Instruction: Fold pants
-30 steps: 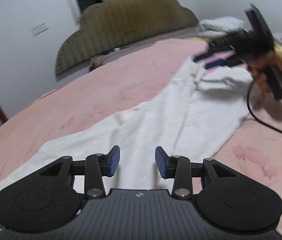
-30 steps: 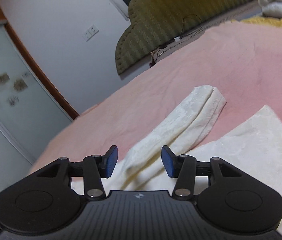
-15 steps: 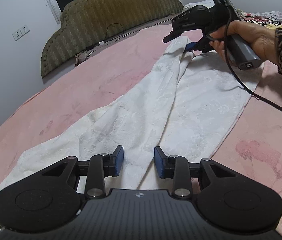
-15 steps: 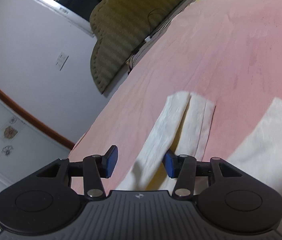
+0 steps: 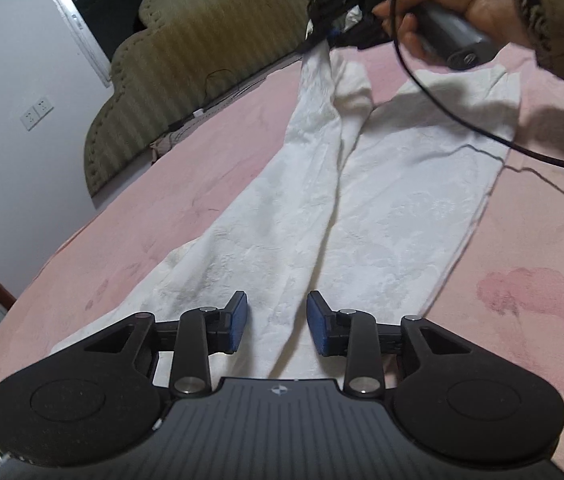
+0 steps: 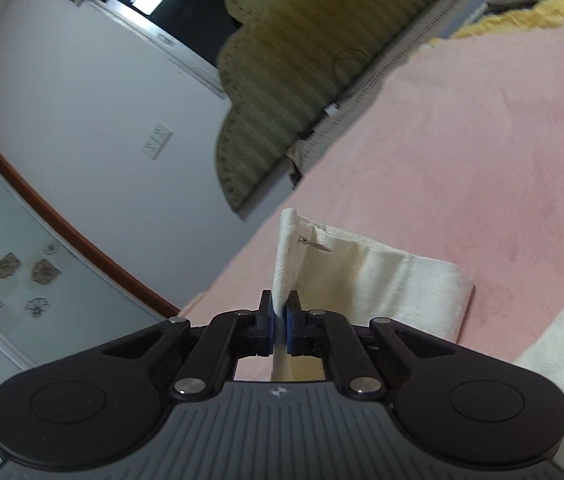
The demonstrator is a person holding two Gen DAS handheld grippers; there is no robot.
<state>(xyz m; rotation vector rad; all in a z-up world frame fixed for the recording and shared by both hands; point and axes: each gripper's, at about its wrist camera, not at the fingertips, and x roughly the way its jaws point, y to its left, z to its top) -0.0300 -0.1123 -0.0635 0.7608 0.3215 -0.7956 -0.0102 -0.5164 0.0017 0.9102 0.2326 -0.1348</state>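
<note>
1. The white patterned cloth pants (image 5: pixel 365 208) lie spread on the pink bed cover (image 5: pixel 529 280).
2. My right claw (image 6: pixel 280 322) pinches one pant leg end tightly, lifting it.
3. My left claw (image 5: pixel 277 322) stands wide apart over the fabric, holding nothing.

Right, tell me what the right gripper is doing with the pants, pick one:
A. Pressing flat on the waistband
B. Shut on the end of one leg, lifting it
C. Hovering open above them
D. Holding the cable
B: in the right wrist view the right gripper has its fingers closed on the white pants at a leg end, which rises off the pink bed cover; the left gripper is open.
</note>
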